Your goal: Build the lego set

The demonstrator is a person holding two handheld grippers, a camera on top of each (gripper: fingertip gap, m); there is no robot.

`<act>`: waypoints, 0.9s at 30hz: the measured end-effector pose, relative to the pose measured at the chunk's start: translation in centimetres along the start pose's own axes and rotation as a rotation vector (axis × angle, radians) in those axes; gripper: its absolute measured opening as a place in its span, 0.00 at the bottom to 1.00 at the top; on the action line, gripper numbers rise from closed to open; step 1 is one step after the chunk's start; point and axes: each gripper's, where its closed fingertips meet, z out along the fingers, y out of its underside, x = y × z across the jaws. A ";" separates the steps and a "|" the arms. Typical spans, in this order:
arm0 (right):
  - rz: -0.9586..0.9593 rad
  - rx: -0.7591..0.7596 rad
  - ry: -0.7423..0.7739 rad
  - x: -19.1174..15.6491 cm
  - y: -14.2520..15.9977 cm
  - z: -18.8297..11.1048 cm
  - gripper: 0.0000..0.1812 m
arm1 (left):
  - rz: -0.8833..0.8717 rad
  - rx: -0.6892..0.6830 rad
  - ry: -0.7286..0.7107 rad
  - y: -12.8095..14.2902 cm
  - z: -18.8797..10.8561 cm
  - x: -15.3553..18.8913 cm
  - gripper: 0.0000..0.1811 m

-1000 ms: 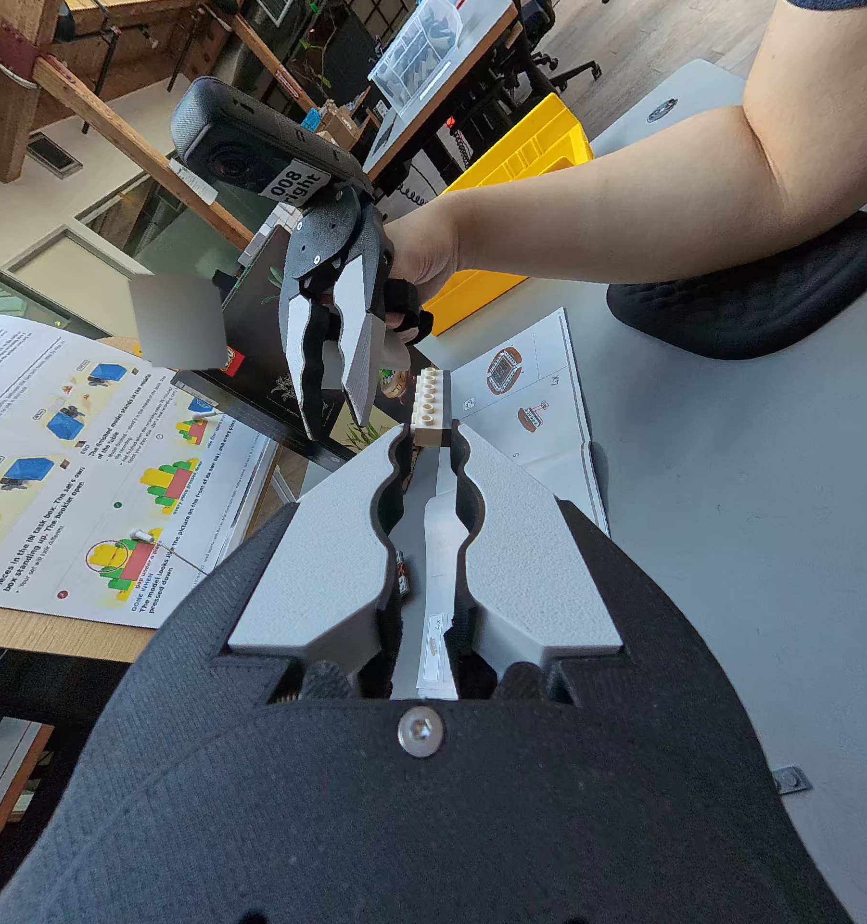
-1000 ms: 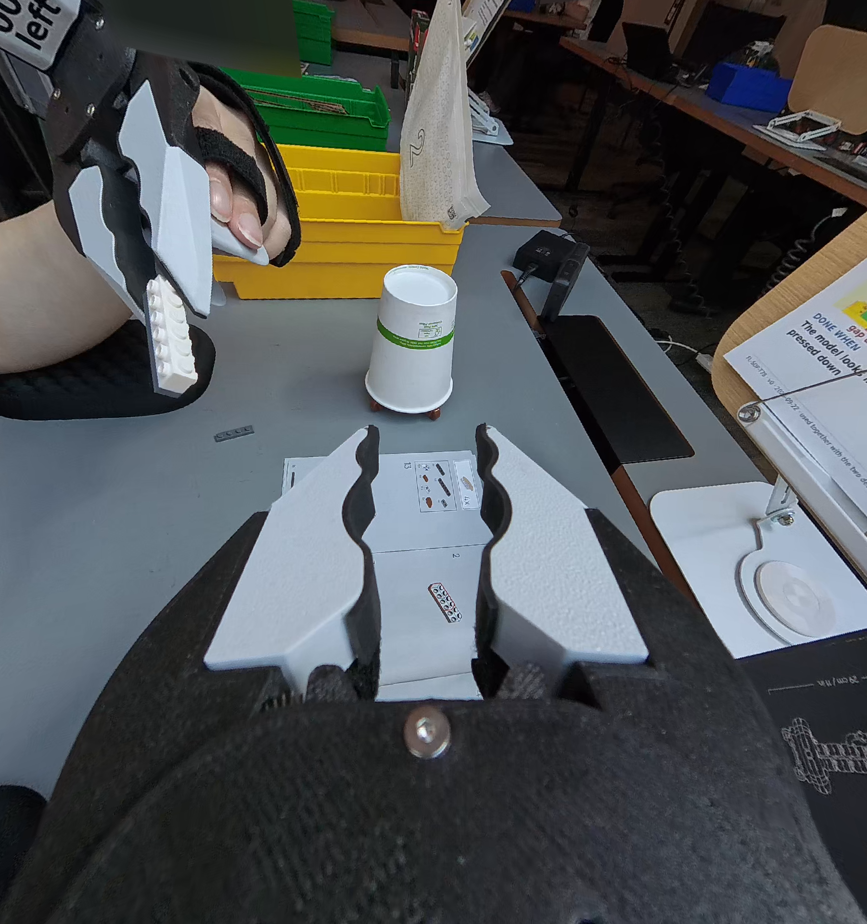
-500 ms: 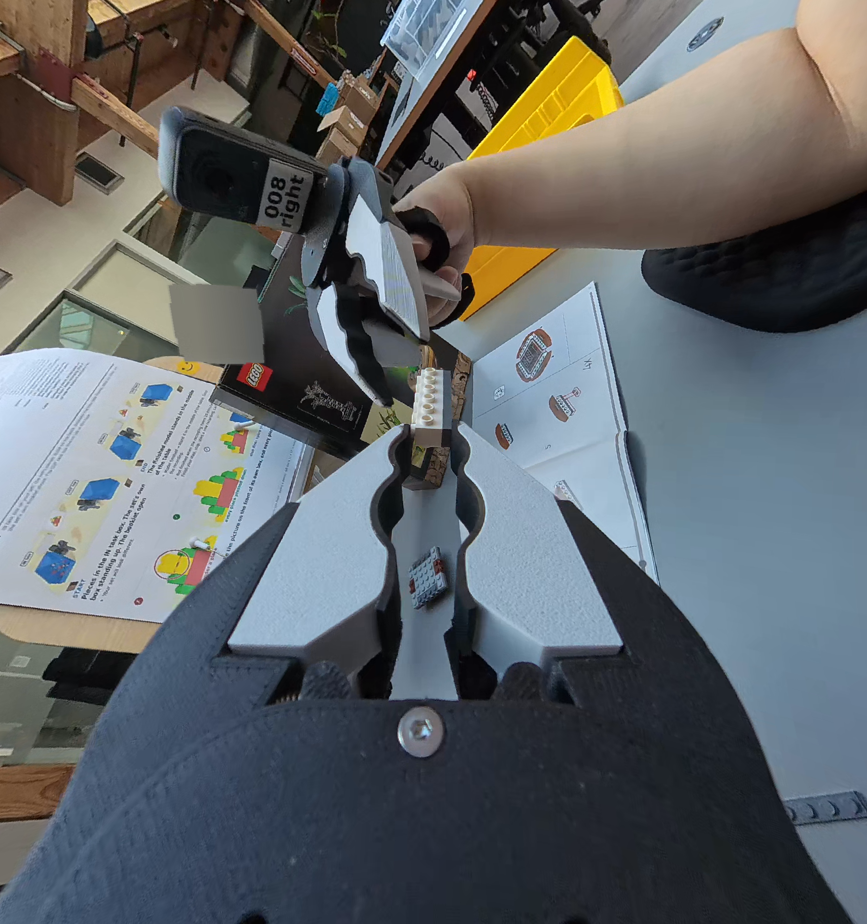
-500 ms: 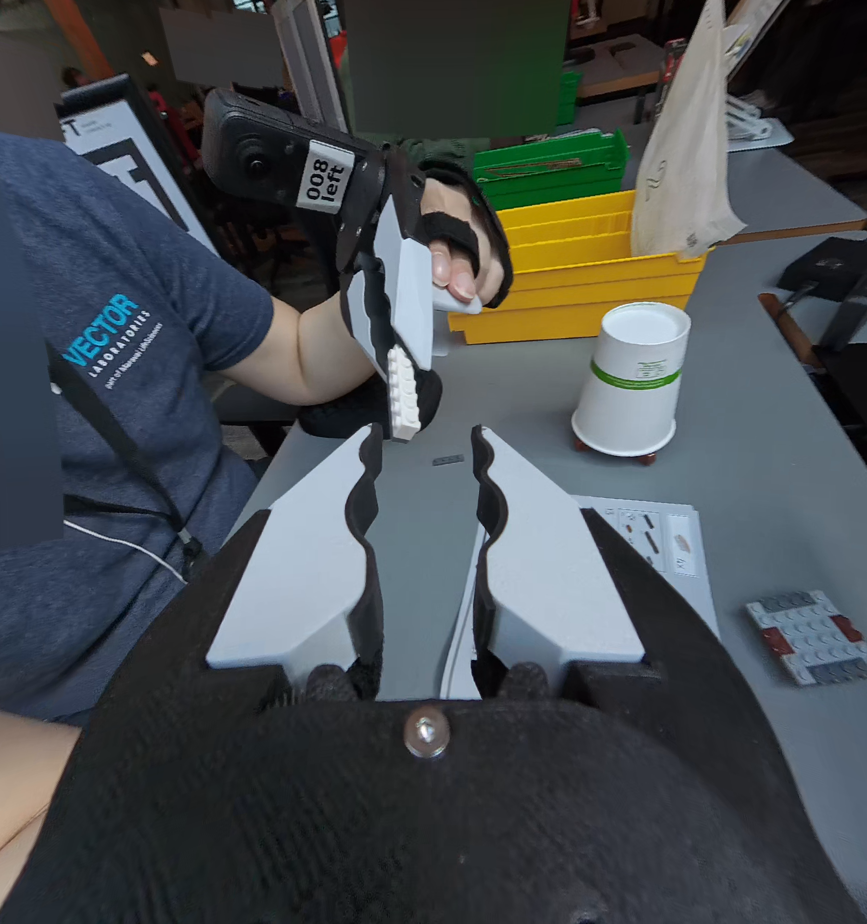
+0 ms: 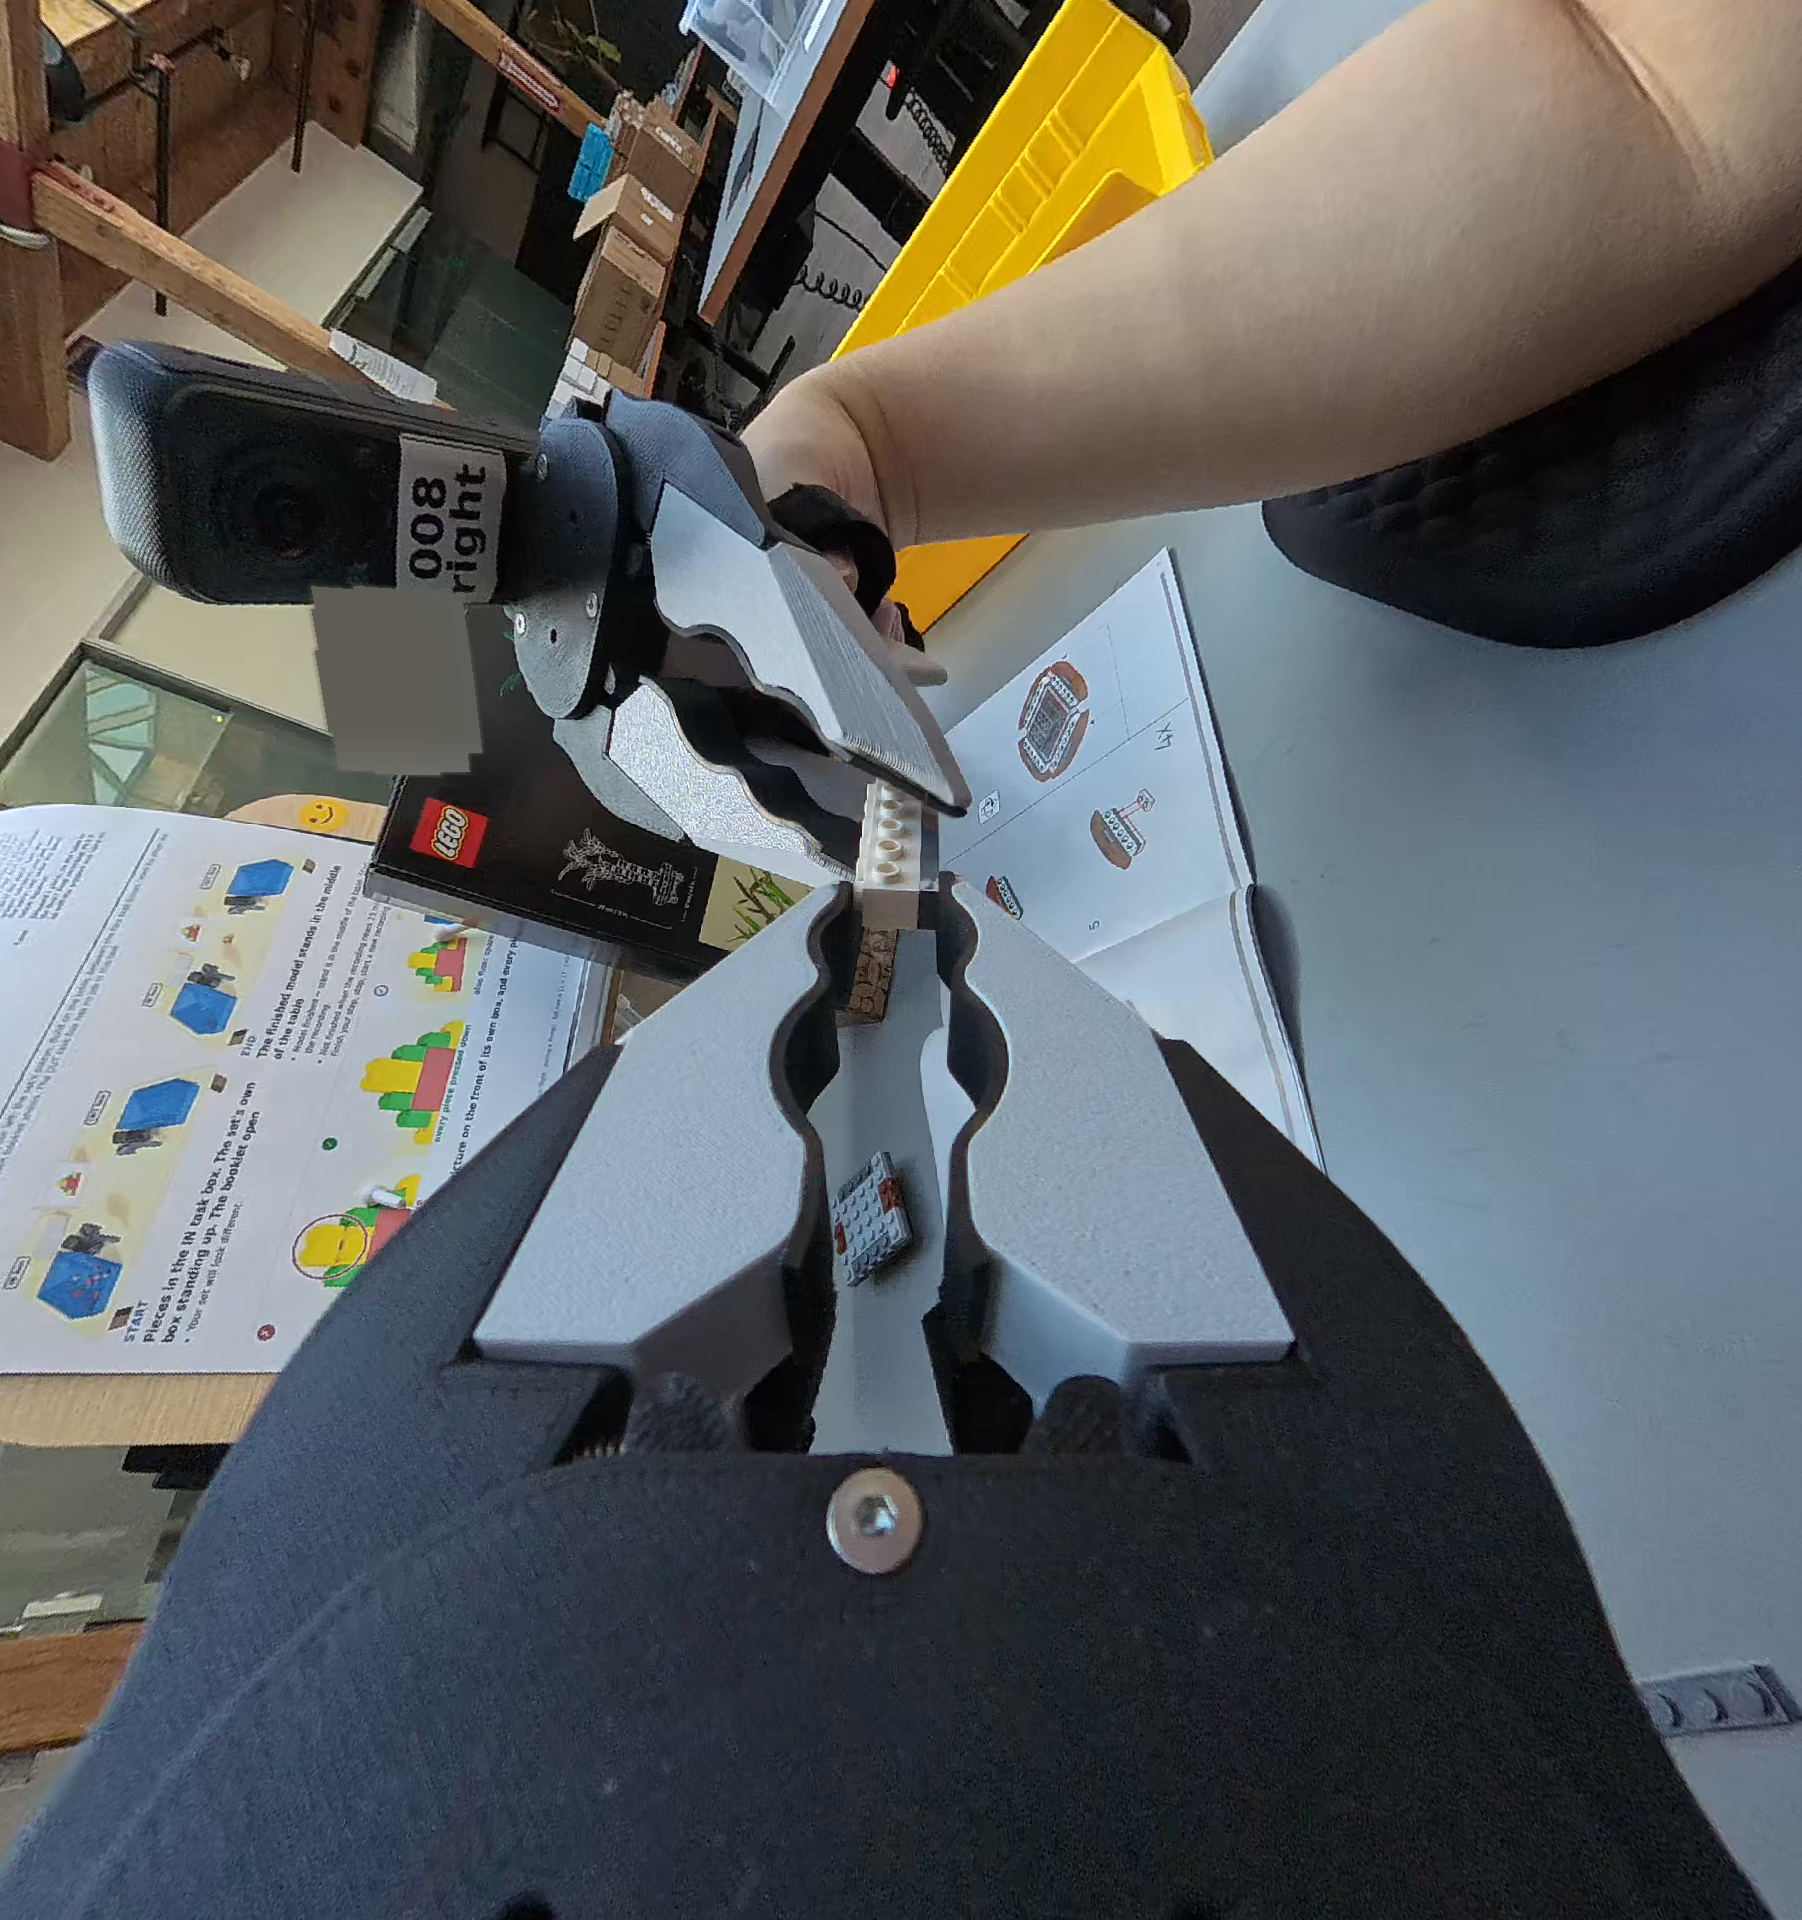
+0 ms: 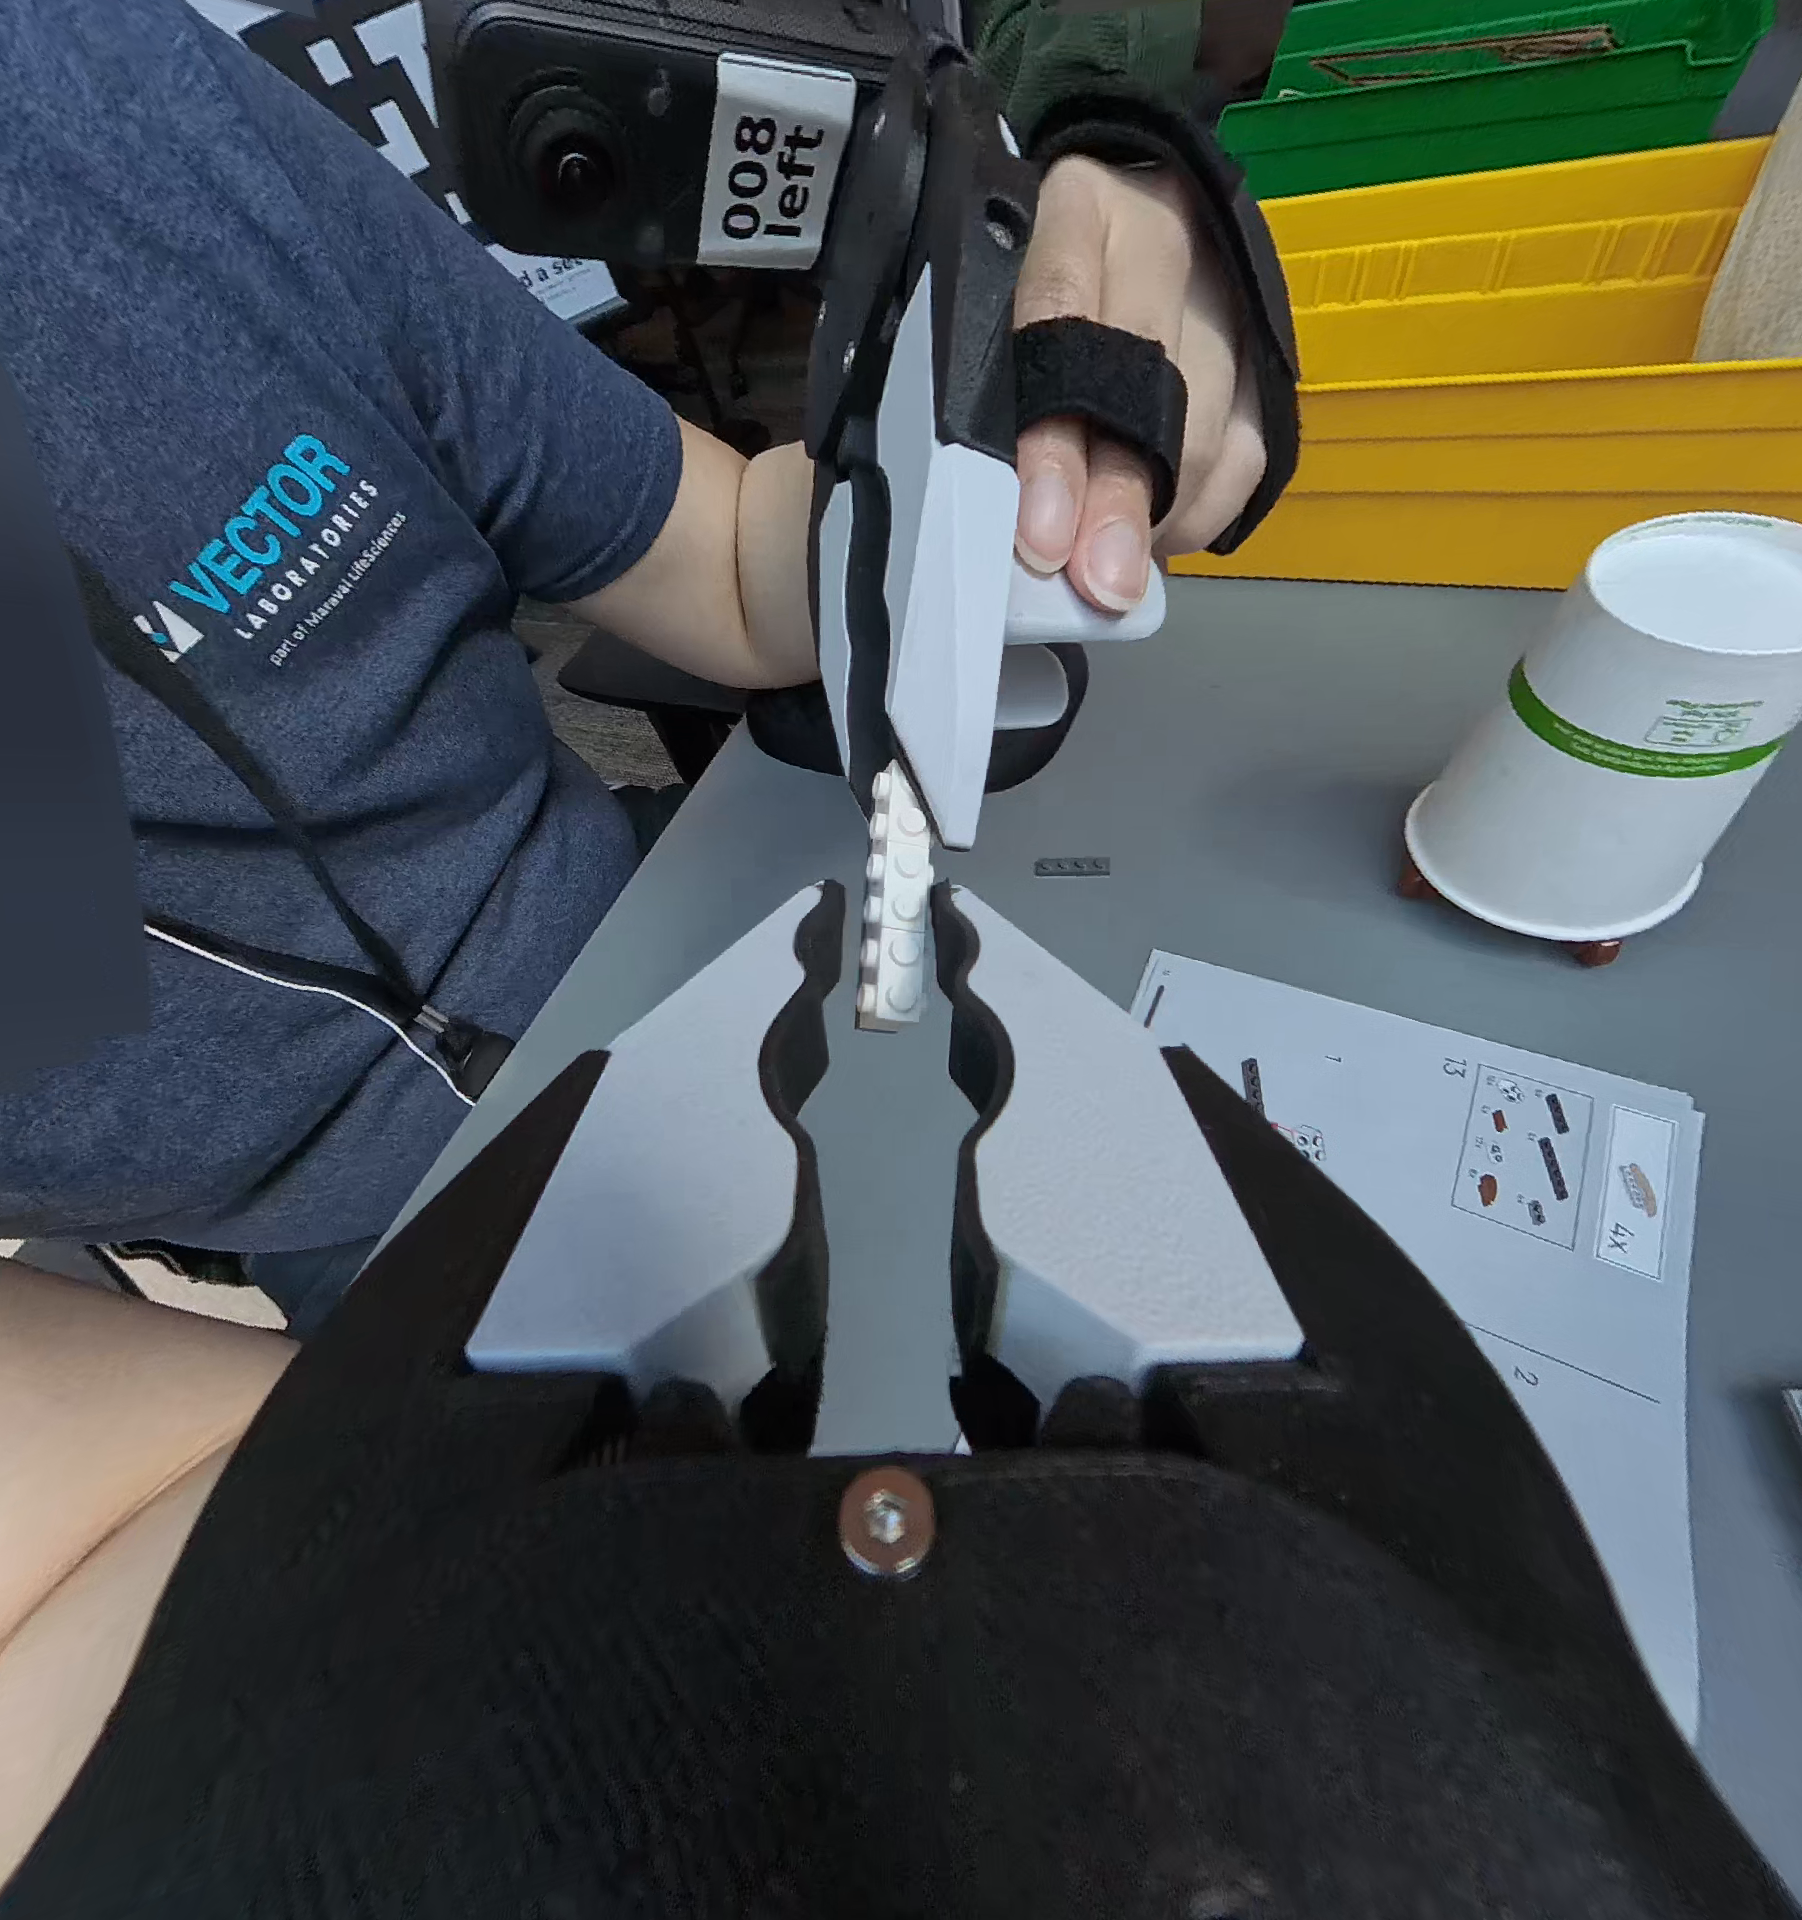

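Note:
A long white brick (image 5: 892, 852) is held in the air between both grippers. My left gripper (image 5: 892, 904) is shut on its near end; in the right wrist view (image 6: 902, 821) it points down from above. My right gripper (image 6: 884, 899) has its jaws narrowed onto the free end of the brick (image 6: 895, 956), studs facing left. In the left wrist view the right gripper (image 5: 902, 831) comes in from the upper left, its two fingers on either side of the brick. A grey plate with red parts (image 5: 873, 1216) lies on the table below.
The open instruction booklet (image 6: 1499, 1195) lies on the grey table. An upside-down paper cup (image 6: 1624, 748) stands over brown pieces, with yellow bins (image 6: 1551, 343) behind. A small dark strip (image 6: 1071, 865) lies loose. A black set box (image 5: 564, 862) and a black wrist pad (image 5: 1603, 468) flank the space.
My right gripper swung from the booklet toward the left gripper, moved onto the white brick and narrowed its jaws around it. The left gripper kept its hold.

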 end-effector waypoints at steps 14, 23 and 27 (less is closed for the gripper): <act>-0.094 -0.065 0.039 1.3 0.6 2.6 0.06 | -0.362 -0.039 -0.008 -0.2 -4.1 1.4 0.24; -0.101 -0.355 0.087 3.1 7.4 12.4 0.06 | -0.665 -0.103 -0.274 0.2 -16.7 5.2 0.17; -0.148 -0.432 0.262 3.4 11.6 13.2 0.06 | -0.698 -0.094 -0.290 -1.1 -19.1 7.5 0.15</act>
